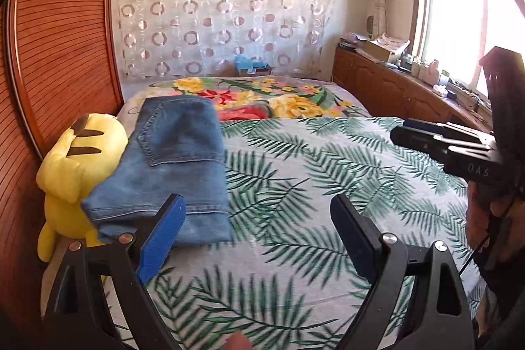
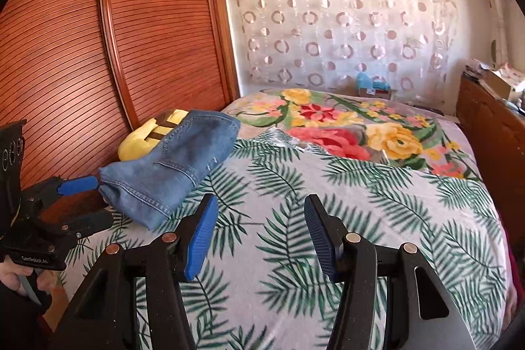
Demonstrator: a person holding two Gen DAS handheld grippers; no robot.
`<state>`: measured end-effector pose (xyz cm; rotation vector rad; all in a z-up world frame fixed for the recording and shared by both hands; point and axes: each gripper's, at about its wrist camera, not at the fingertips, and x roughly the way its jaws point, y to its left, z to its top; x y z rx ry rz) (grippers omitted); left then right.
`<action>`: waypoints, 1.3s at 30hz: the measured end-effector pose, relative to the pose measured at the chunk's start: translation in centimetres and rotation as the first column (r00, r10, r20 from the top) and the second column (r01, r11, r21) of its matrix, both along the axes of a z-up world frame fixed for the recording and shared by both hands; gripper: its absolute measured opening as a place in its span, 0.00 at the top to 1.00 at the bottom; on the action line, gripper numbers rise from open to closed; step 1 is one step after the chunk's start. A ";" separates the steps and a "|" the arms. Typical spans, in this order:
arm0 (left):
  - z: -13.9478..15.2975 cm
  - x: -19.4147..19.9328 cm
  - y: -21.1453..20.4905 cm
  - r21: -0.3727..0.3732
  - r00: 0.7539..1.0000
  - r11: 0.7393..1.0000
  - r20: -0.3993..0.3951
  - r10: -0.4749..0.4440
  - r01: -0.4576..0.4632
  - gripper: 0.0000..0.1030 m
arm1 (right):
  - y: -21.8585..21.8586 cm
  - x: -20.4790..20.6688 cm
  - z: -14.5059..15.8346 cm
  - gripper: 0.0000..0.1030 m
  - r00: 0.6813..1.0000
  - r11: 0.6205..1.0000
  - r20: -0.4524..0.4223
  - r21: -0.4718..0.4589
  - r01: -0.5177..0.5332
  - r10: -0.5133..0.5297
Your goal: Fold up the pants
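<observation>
The blue jeans [image 1: 177, 153] lie folded into a thick rectangle, back pocket up, at the left side of the bed [image 1: 311, 179]. Their near hem hangs partly over a yellow plush toy [image 1: 72, 166]. My left gripper [image 1: 257, 205] is open wide with nothing between its blue pads, its left finger [image 1: 164, 232] just in front of the jeans' near edge. The right wrist view shows the jeans [image 2: 174, 163] and the left gripper [image 2: 95, 202] beside their hem. My right gripper [image 2: 261, 202] is open over the palm-leaf sheet [image 2: 328, 186], empty, to the right of the jeans.
A wooden slatted wardrobe [image 1: 59, 54] stands close along the bed's left side. A floral blanket [image 1: 262, 100] covers the far half of the bed. A low wooden cabinet [image 1: 393, 87] with clutter runs under the window at right. A hand [image 2: 13, 277] holds the left gripper's handle.
</observation>
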<state>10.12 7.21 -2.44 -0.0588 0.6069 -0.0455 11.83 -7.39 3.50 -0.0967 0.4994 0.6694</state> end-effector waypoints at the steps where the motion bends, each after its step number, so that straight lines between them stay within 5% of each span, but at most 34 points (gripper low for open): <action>1: 0.2 -0.1 -0.4 -0.004 1.000 1.000 0.004 -0.004 0.004 0.12 | -0.5 -0.2 0.0 0.45 1.000 1.000 0.001 0.000 0.006 -0.006; 11: 2.1 -1.4 -3.5 -0.016 1.000 1.000 0.021 -0.020 0.020 0.12 | -4.4 -3.7 1.2 0.20 0.995 0.995 0.028 0.009 0.100 -0.101; 22: 4.2 -3.0 -6.1 0.002 0.998 1.000 0.054 -0.026 0.026 0.12 | -9.8 -8.8 3.2 0.20 0.980 0.981 0.077 0.077 0.179 -0.184; 39: 9.9 -6.3 -8.0 0.012 0.983 1.000 0.179 -0.028 0.026 0.12 | -12.3 -14.1 5.8 0.20 0.948 0.964 0.186 0.109 0.243 -0.260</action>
